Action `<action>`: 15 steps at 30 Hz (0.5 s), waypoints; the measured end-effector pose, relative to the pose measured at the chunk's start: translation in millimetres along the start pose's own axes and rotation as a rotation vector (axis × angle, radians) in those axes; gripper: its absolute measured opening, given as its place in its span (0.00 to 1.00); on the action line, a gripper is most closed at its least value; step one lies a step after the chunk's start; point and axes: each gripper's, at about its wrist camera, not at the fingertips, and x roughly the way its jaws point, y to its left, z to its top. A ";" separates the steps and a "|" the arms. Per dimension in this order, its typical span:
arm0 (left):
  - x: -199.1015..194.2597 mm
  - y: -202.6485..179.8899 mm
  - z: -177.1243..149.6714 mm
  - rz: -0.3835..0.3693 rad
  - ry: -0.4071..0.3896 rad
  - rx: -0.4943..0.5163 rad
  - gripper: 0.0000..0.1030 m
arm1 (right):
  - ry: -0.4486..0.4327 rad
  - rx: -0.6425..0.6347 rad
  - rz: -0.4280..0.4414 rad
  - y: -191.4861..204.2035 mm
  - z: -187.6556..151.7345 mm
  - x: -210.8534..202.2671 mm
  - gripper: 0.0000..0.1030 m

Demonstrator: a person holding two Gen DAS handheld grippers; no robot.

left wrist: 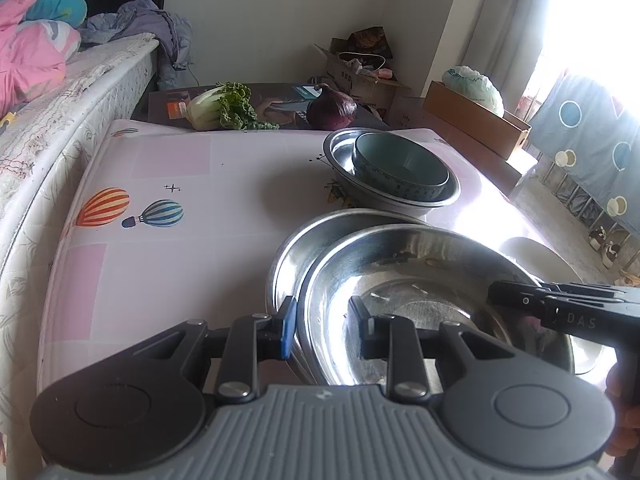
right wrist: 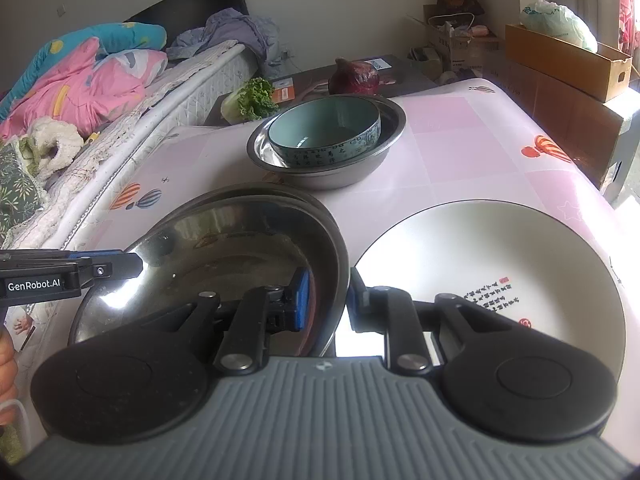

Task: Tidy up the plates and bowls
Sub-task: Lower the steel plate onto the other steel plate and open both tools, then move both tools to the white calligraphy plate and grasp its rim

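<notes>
The left gripper (left wrist: 326,330) points forward and down, its jaws narrowed, the blue-padded finger (left wrist: 287,330) outside a steel rim and the other inside. The right gripper (right wrist: 328,300) tilts down likewise, jaws nearly closed over the opposite rim, one finger (right wrist: 300,300) inside. A hand (right wrist: 8,364) shows on the left grip at the frame edge
</notes>
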 end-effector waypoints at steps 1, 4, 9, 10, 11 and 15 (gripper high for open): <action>0.6 -0.2 0.8 0.002 0.001 0.000 0.26 | -0.001 -0.003 -0.001 0.1 1.2 1.2 0.19; 1.7 0.1 2.9 0.013 0.004 0.004 0.27 | -0.009 -0.010 -0.007 0.2 4.2 3.2 0.23; -2.3 -1.6 6.4 0.009 -0.007 0.020 0.44 | -0.017 -0.001 -0.005 -2.2 8.4 6.1 0.25; -3.3 -2.7 7.3 0.012 -0.011 0.026 0.46 | -0.019 0.001 -0.005 -2.4 8.9 6.3 0.25; -4.3 -3.4 8.0 0.016 -0.014 0.032 0.48 | -0.020 0.004 -0.004 -2.6 9.2 6.2 0.26; -10.1 -4.9 9.9 0.029 -0.025 0.034 0.54 | -0.044 0.022 0.010 -5.4 10.3 -0.5 0.29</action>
